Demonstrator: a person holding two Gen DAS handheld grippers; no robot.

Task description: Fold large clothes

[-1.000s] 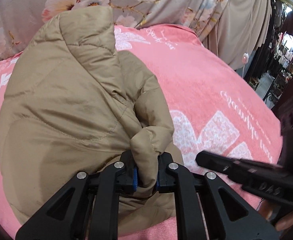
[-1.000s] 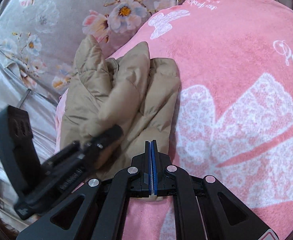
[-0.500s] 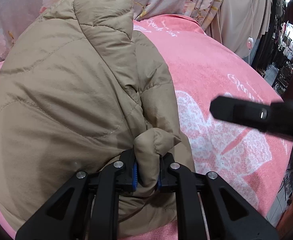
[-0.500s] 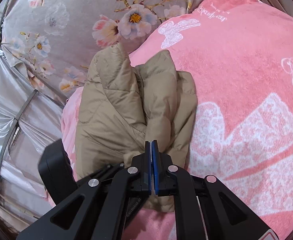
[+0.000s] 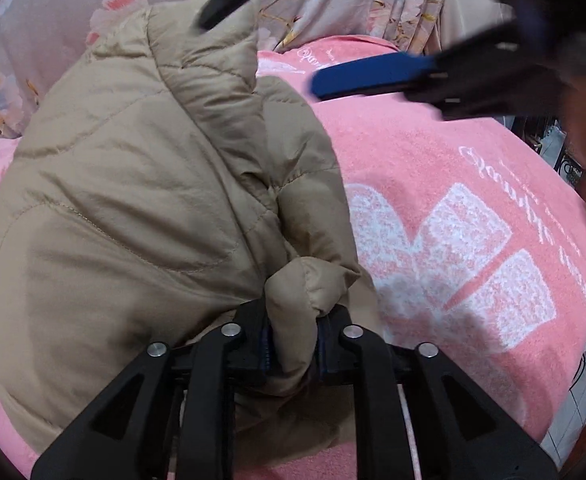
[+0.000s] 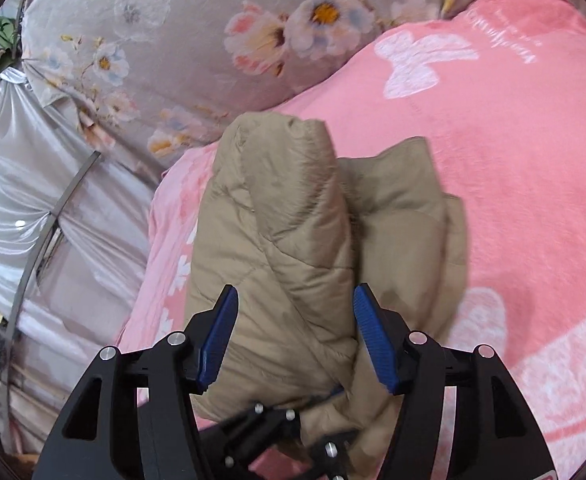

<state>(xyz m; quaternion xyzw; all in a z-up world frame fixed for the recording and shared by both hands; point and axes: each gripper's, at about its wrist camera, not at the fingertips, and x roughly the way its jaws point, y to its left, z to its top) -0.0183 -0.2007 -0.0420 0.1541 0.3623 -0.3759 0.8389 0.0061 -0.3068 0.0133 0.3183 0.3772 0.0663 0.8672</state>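
The tan padded jacket (image 5: 141, 208) lies bundled on the pink blanket (image 5: 453, 168). The left gripper (image 5: 292, 344) clamps a fold at the jacket's near edge. The right gripper (image 6: 295, 340) hangs spread wide above the jacket. Lower it squarely, then pinch one full quilted layer.

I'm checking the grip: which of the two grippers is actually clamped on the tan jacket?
The left gripper: it pinches a fold of the tan jacket. The right gripper is open, pads apart.

A tan puffer jacket (image 5: 133, 208) lies bunched on the pink blanket-covered bed (image 5: 473, 184).
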